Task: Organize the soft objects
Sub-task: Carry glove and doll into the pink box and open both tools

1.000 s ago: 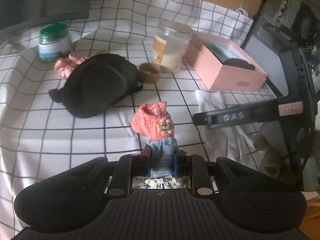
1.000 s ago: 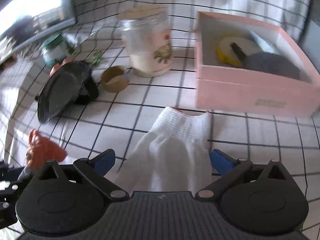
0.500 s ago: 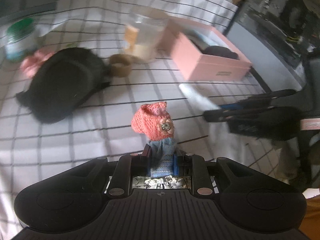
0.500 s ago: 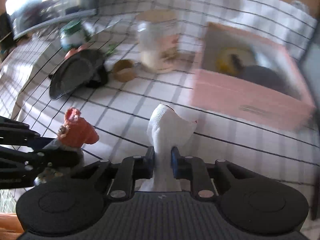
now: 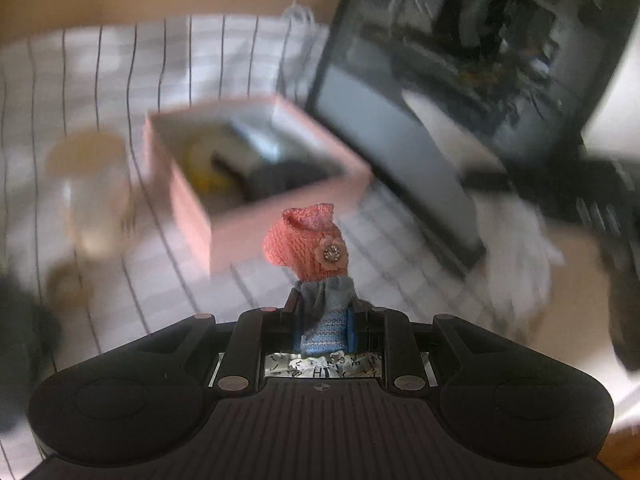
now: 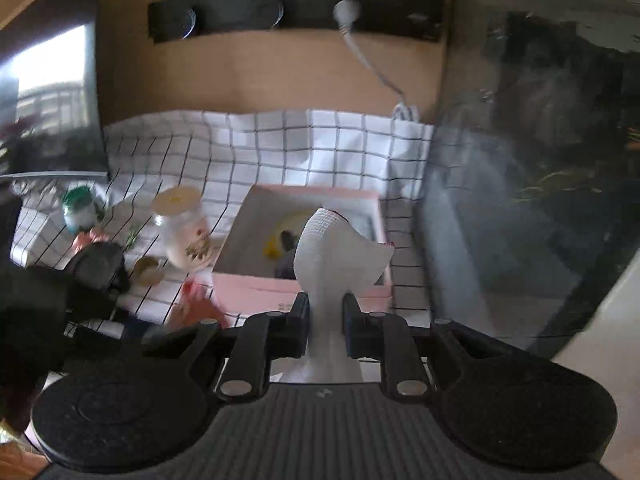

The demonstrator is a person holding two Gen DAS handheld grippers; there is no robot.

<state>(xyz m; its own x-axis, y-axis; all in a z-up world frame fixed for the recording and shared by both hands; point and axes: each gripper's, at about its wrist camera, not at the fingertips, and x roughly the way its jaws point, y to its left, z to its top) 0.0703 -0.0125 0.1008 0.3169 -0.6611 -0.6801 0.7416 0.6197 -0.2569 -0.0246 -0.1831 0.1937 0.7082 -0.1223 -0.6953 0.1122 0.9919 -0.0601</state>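
Both hand-held grippers have risen and are now nearing the pink box [image 6: 304, 292]. The left hand-held gripper [image 5: 323, 320] is pinching the coral knit sock [image 5: 306, 246]; the right hand-held gripper [image 6: 325, 320] is pinching the white glove [image 6: 334, 256], which is hiding part of the box's contents. The left view is blurring. A glass jar [image 6: 185, 234] is standing left of the box.

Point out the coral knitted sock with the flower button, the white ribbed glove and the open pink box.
coral knitted sock [image 5: 304, 240], left wrist view, knitted body beside the flower
white ribbed glove [image 6: 328, 256], right wrist view, ribbed cuff
open pink box [image 6: 256, 290], right wrist view, front wall
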